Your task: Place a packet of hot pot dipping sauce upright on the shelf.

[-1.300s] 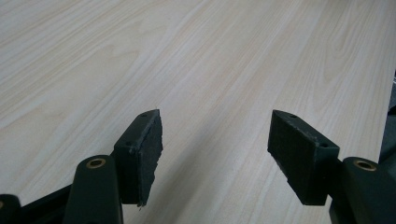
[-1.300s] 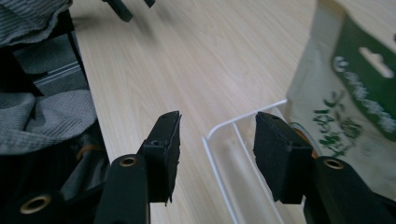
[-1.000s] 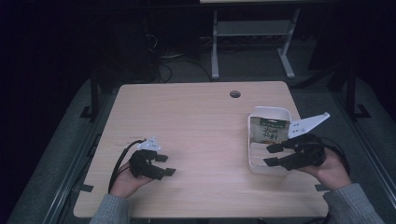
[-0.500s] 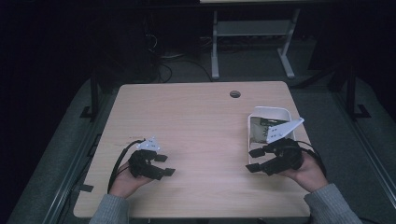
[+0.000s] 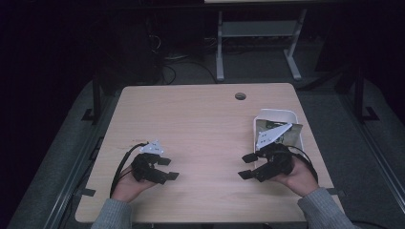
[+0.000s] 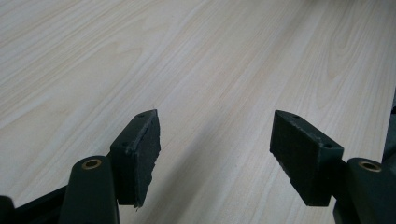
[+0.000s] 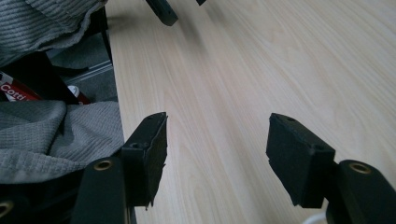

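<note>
White bin [image 5: 273, 114] with packets inside is being seen at table [image 5: 200, 119] right edge. Right gripper [image 5: 249, 165] is being held just beside it, jaws apart, empty. Left gripper [image 5: 168, 168] is being held near front-left, jaws apart, nothing clamped.
</note>
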The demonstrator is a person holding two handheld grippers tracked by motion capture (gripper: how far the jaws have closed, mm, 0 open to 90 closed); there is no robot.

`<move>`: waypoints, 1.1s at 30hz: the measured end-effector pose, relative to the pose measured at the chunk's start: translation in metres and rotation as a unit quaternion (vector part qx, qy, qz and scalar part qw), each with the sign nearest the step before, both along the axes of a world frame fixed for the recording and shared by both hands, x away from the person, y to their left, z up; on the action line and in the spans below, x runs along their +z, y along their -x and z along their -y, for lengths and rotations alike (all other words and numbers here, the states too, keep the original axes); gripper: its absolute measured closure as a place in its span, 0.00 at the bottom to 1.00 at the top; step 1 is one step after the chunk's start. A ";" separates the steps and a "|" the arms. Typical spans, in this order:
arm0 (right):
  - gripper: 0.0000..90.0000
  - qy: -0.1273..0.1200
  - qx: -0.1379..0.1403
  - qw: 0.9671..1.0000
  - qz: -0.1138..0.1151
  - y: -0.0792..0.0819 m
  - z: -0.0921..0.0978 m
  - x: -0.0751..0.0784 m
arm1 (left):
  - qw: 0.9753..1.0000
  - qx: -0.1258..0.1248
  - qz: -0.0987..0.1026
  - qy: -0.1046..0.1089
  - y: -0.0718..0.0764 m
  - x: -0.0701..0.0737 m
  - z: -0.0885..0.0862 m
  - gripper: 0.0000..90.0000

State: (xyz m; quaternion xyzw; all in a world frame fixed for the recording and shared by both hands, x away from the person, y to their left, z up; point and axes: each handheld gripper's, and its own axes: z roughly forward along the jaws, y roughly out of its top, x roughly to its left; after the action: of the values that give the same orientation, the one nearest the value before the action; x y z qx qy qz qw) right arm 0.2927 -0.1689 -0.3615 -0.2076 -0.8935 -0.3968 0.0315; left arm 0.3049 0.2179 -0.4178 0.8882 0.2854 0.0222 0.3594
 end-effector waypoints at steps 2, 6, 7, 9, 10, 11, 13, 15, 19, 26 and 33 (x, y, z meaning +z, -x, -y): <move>0.40 -0.002 0.003 1.000 -0.006 -0.001 -0.006 -0.003 | 1.000 0.001 0.001 0.000 0.000 0.000 0.000 0.36; 0.38 0.001 0.008 1.000 -0.010 -0.003 -0.015 -0.006 | 1.000 0.001 -0.001 0.001 0.000 -0.001 0.000 0.35; 0.37 0.002 0.010 1.000 -0.010 -0.004 -0.018 -0.007 | 1.000 0.001 -0.001 -0.001 0.000 -0.001 0.000 0.35; 0.36 0.004 0.013 1.000 -0.008 -0.004 -0.023 -0.009 | 1.000 0.001 -0.001 -0.001 0.000 -0.002 0.000 0.34; 0.36 0.004 0.012 1.000 -0.009 -0.004 -0.024 -0.009 | 1.000 0.001 -0.001 -0.001 0.000 -0.002 0.000 0.34; 0.36 0.004 0.014 1.000 -0.008 -0.005 -0.026 -0.010 | 1.000 0.002 -0.002 -0.001 0.000 -0.002 0.000 0.34; 0.36 0.004 0.015 1.000 -0.009 -0.006 -0.030 -0.011 | 1.000 0.002 -0.001 -0.002 0.000 -0.002 0.000 0.34; 0.35 0.005 0.017 1.000 -0.010 -0.007 -0.034 -0.013 | 1.000 0.002 0.000 -0.003 0.000 -0.002 0.000 0.34; 0.35 0.008 0.022 1.000 -0.010 -0.008 -0.044 -0.017 | 1.000 0.003 -0.002 -0.004 -0.001 -0.003 -0.001 0.33; 0.34 0.013 0.029 0.999 -0.011 -0.010 -0.056 -0.022 | 1.000 0.005 -0.005 -0.002 -0.002 -0.004 -0.003 0.32; 0.35 0.004 0.034 0.999 -0.015 -0.010 -0.068 -0.028 | 1.000 0.003 -0.003 -0.003 -0.001 -0.004 -0.002 0.32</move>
State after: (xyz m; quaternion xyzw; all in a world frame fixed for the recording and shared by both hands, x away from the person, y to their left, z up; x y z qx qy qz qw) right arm 0.3025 -0.1014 -0.3899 -0.1832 -0.9012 -0.3886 0.0571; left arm 0.3059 0.2201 -0.4213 0.8885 0.2895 0.0215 0.3555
